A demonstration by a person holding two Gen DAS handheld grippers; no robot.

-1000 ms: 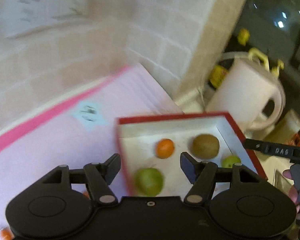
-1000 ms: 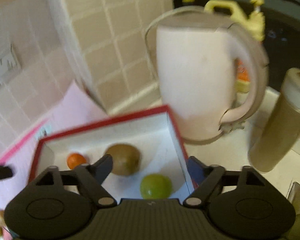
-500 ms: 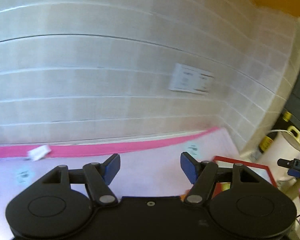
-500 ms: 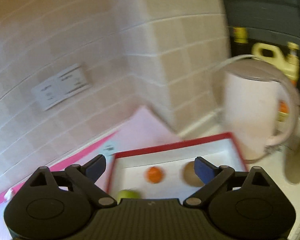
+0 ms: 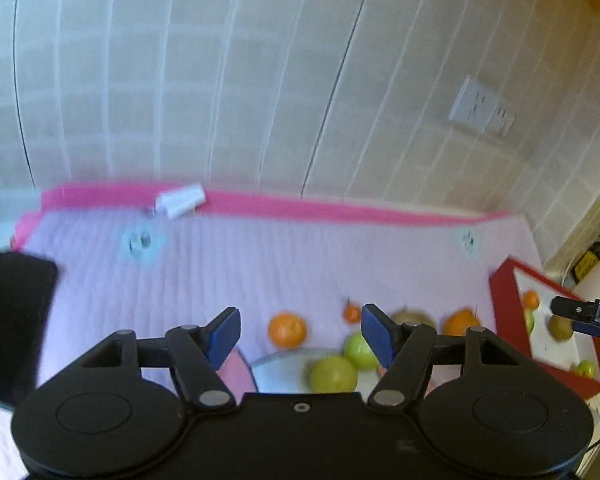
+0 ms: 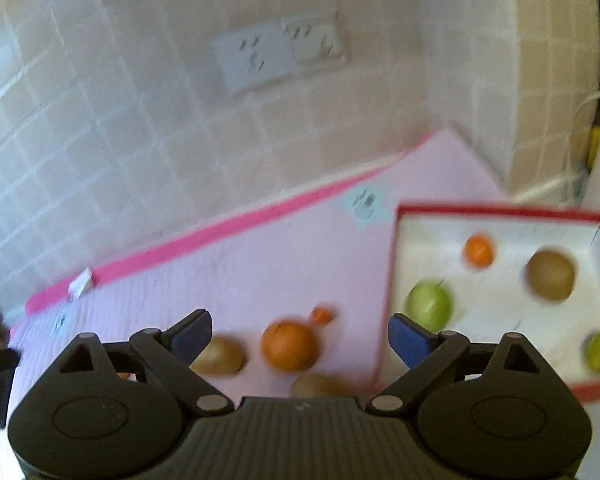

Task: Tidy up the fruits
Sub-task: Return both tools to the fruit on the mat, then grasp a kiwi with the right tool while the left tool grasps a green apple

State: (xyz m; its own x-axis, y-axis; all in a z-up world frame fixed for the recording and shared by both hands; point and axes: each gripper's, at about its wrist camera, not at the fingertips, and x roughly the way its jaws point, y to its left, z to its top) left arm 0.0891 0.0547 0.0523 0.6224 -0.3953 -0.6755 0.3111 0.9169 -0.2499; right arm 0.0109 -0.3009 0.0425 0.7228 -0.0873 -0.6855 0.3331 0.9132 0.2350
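A tiled wall point(image 6: 140, 120) with a double socket point(image 6: 280, 56) rises behind a pink mat point(image 6: 260, 256) edged in brighter pink. At the mat's right side sits a red box point(image 6: 500, 211) with a white inside, holding two green fruits point(image 6: 429, 306), a kiwi point(image 6: 550, 275) and a small orange point(image 6: 479, 251). Loose on the mat lie an orange point(image 6: 290, 345), two kiwis point(image 6: 220, 356) and a tiny orange fruit point(image 6: 322, 314). The left view adds two green fruits point(image 5: 334, 372) on a pale plate point(image 5: 276, 372). The left gripper point(image 5: 300, 334) and right gripper point(image 6: 300, 334) both hang above the mat, jaws spread wide, holding nothing.
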